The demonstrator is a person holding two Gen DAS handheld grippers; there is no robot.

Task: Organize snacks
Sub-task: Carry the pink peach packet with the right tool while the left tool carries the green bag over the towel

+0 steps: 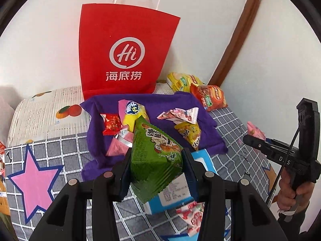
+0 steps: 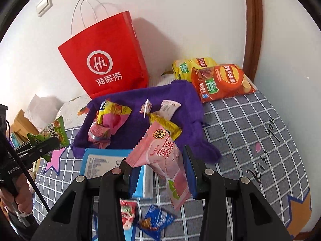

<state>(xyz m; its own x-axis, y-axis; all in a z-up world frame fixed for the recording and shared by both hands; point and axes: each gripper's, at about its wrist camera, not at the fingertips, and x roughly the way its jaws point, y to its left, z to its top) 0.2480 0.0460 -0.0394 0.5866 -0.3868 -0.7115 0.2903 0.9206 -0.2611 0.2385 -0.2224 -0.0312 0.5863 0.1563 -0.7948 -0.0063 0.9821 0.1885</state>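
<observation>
My left gripper (image 1: 156,168) is shut on a green triangular snack packet (image 1: 154,154) and holds it above the near edge of a purple cloth tray (image 1: 172,104). My right gripper (image 2: 158,170) is shut on a pink peach-flavour packet (image 2: 164,156), lifted over the tray's near edge (image 2: 180,92). The tray holds several small packets: red, yellow and pink ones (image 1: 124,124). The right gripper and its pink packet (image 1: 254,131) show at the right of the left wrist view. The left gripper with the green packet (image 2: 52,132) shows at the left of the right wrist view.
A red paper bag (image 1: 124,56) stands against the wall behind the tray. Yellow (image 2: 190,65) and orange chip bags (image 2: 220,82) lie at the back right. A blue-and-white box (image 2: 104,160) and small loose snacks (image 2: 156,221) lie on the checked bedspread (image 2: 250,130) near me.
</observation>
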